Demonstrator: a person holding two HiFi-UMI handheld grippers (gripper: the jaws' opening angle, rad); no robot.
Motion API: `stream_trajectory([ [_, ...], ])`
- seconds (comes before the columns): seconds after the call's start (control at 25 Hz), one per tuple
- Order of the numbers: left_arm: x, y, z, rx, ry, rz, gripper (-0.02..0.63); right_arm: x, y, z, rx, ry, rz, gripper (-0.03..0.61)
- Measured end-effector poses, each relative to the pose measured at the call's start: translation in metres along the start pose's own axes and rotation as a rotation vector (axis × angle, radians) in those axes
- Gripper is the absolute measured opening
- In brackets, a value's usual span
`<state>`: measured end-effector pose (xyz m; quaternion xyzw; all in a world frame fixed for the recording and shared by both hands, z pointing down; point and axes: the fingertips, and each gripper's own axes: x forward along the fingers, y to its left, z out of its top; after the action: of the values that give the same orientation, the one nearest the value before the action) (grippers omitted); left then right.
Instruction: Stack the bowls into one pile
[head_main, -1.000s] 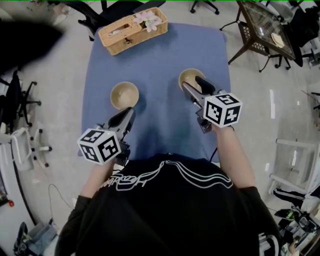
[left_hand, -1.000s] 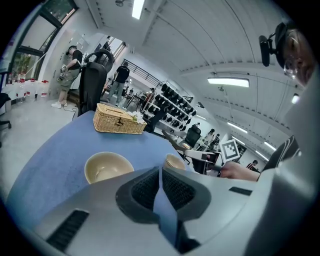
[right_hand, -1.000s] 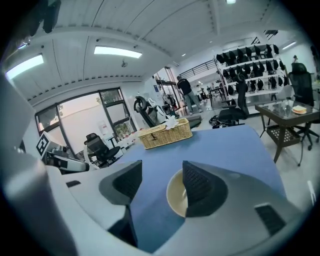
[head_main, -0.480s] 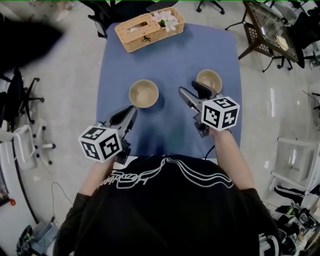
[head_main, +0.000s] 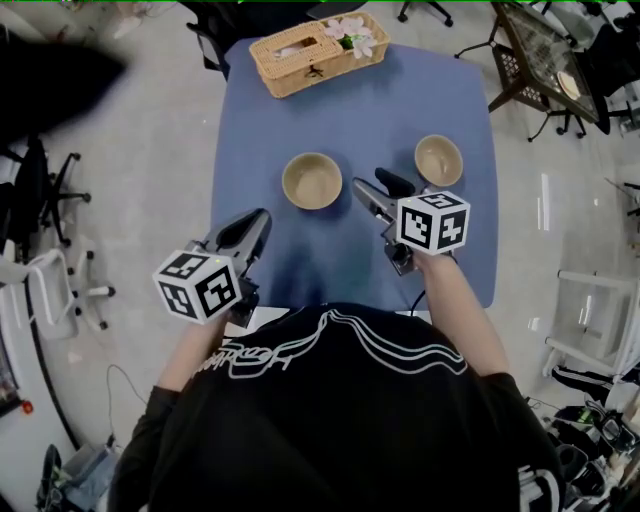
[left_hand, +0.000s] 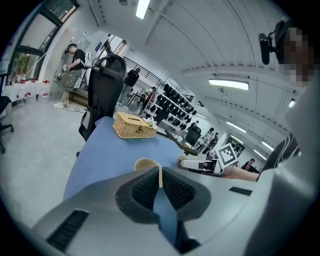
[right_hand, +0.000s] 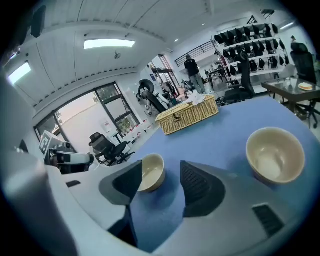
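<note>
- Down close to your body, you're holding the left gripper (head_main: 255, 222) low over the near left edge of the blue table (head_main: 350, 110). Its jaws are pinched almost together with nothing in them.
- A bit further out, you're carrying the right gripper (head_main: 380, 187) with its jaws spread wide and empty.
- Just past it, the left bowl (head_main: 311, 181) and the right bowl (head_main: 438, 160) are both sitting upright on the table, well apart, so nothing is stacked yet.
- What's changing: a second ago the right gripper was sitting over the right bowl. Now it's swinging into the gap between the two, and its own view is framing the left bowl between the open jaws.
- My guess is you're lining up on that left bowl and skipping the right one.
- The left gripper is also drifting away from the left bowl, which was just beyond its tips before.
- Way at the back, the wicker basket (head_main: 318, 41) is sitting at the far edge.
</note>
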<state>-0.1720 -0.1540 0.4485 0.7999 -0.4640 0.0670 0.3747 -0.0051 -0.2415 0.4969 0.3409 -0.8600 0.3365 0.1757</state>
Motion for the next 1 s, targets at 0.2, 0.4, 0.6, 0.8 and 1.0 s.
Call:
stream_trajectory([
  [0.2,-0.015,0.017,0.002,0.003,-0.01,0.002,0.038,0.022,0.008,-0.018,0.055,0.039,-0.003,0.252],
  [0.4,-0.023,0.031,0.004,0.011,-0.017,-0.001,0.038,0.043,0.007,-0.033,0.093,0.061,-0.025,0.241],
  [0.6,-0.028,0.045,0.006,0.015,-0.014,0.002,0.038,0.059,0.01,-0.039,0.172,0.057,-0.03,0.215],
  [0.8,-0.029,0.056,0.007,0.017,-0.009,0.004,0.038,0.072,0.01,-0.043,0.235,0.047,-0.035,0.186],
  [1.0,-0.028,0.063,0.009,0.02,-0.004,0.001,0.038,0.077,0.007,-0.043,0.289,0.028,-0.049,0.133],
])
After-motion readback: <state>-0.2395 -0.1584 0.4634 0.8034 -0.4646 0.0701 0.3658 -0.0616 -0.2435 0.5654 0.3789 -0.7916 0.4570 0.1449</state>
